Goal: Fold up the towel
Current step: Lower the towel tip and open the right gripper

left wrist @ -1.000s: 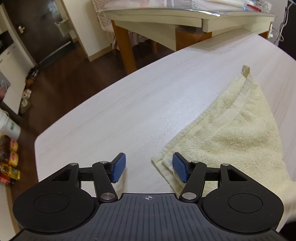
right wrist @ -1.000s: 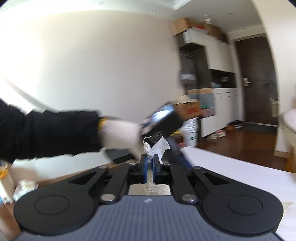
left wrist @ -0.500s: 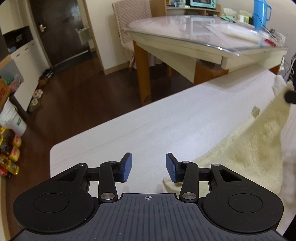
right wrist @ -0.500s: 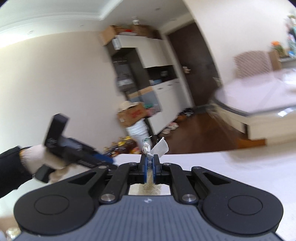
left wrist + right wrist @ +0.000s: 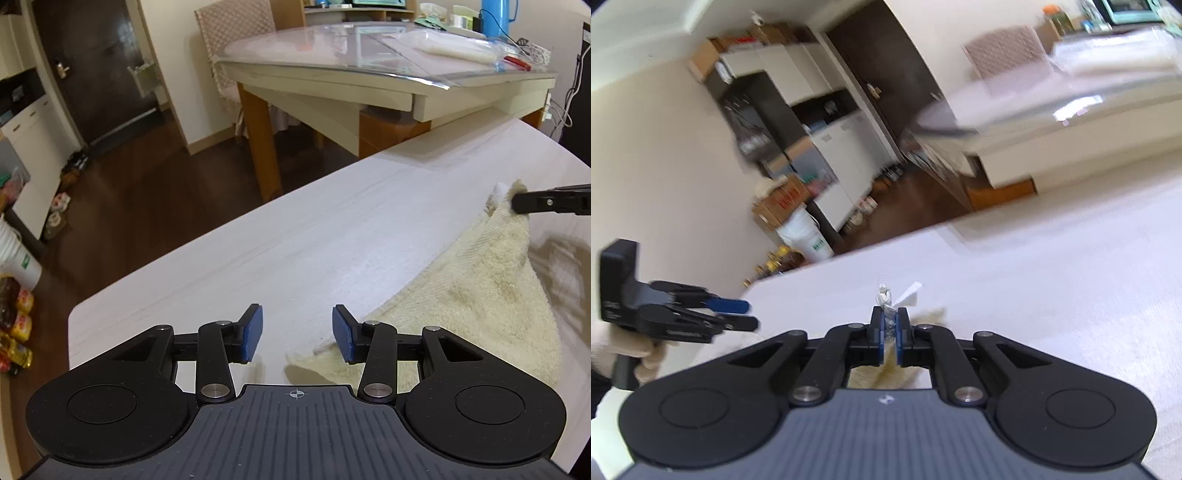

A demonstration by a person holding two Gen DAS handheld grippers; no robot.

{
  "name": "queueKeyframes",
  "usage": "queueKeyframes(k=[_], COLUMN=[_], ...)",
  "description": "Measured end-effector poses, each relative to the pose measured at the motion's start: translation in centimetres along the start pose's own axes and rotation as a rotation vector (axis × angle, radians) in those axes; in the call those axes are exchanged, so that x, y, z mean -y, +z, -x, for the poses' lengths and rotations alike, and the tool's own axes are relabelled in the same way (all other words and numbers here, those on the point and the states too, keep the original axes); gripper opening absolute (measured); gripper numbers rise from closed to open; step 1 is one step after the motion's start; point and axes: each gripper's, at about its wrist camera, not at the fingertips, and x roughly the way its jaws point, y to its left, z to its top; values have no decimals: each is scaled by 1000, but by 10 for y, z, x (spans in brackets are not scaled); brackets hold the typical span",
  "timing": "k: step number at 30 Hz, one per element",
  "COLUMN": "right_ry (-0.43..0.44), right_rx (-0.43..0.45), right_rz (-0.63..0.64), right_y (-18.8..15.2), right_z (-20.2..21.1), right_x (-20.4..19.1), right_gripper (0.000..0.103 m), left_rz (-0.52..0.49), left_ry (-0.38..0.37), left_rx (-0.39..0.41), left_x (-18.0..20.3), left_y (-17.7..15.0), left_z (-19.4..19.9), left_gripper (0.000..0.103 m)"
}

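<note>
Left gripper: jaws apart with nothing between them, blue pads facing each other above the table, just beside the near towel corner.
Towel, near corner: flat on the table, tucked partly under the left gripper's right-hand finger.
Towel: pale yellow terry, spread on the white table and rising in a ridge toward a lifted far corner.
Towel, far corner: raised off the table, pinched by a black gripper tip coming in from the right edge.
Right gripper: clamped tight on that corner, cloth squeezed between the blue pads, a white label and a frayed tuft poking out past the tips.
White table: bare on the left side, shadow of the gripper falling to the right of the towel.
Gloved hand: in a white glove, gripping the left gripper's handle at the left edge of the right wrist view.
Dining table: beyond the white table, glass-topped, with a chair behind it.
Dark door: farthest, on the left.
</note>
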Motion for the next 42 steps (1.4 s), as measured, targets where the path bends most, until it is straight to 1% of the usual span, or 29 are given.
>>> queueKeyframes(k=[3, 5, 7, 10, 12, 15, 18, 20, 22, 25, 26, 28, 30, 32, 34, 36, 39, 41, 42], right_ry=[-27, -46, -61, -91, -85, -20, 28, 41, 38, -27, -45, -37, -29, -42, -53, -68, -77, -72, -67], right_rx=[-16, -28, -24, 38, 62, 28, -5, -23, -57, -100, -106, -104, -82, -81, -93, -122, -147, -143, -123], right_rz=[10, 18, 24, 43, 61, 116, 213, 265, 316, 342, 335, 322, 328, 347, 374, 431, 471, 477, 478], right_y=[0, 1, 1, 4, 4, -2, -10, -13, -15, -16, -15, -15, -13, -11, -11, -12, -11, -9, -6], right_z=[-5, -8, -7, 3, 11, 16, 15, 14, 8, 0, -3, -2, 1, -2, -7, -12, -11, -11, -8], right_x=[2, 3, 5, 8, 6, -6, -26, -37, -46, -46, -42, -39, -41, -44, -45, -48, -51, -50, -51], right_gripper=[8, 17, 21, 21, 21, 21, 20, 20, 20, 18, 15, 15, 15, 16, 16, 16, 16, 16, 16], left_rz=[-2, 2, 8, 12, 13, 4, -14, -17, -23, -17, -14, -11, -8, 2, 11, 20, 28, 35, 40], left_ry=[-3, -1, 3, 15, 7, 1, 6, 7, 13, 14, 14, 14, 13, 12, 14, 17, 28, 33, 36], left_rx=[-4, -2, 3, 10, 16, 16, 4, -5, -14, -15, -13, -9, -8, -13, -17, -19, -19, -20, -21], left_x=[2, 1, 0, -1, -1, 4, 12, 16, 18, 18, 17, 16, 15, 13, 12, 12, 14, 14, 15], left_y=[-2, -3, -3, -6, -9, -11, -14, -16, -19, -21, -22, -22, -23, -22, -21, -22, -22, -22, -22], left_z=[-2, -1, 1, 10, 16, 20, 15, 10, 4, 1, 0, -1, -2, -3, -3, -3, -2, -2, -2], left_gripper=[46, 46, 46, 47, 47, 48, 48, 48, 49, 50, 52, 53, 56, 60, 61, 61, 61, 61, 61])
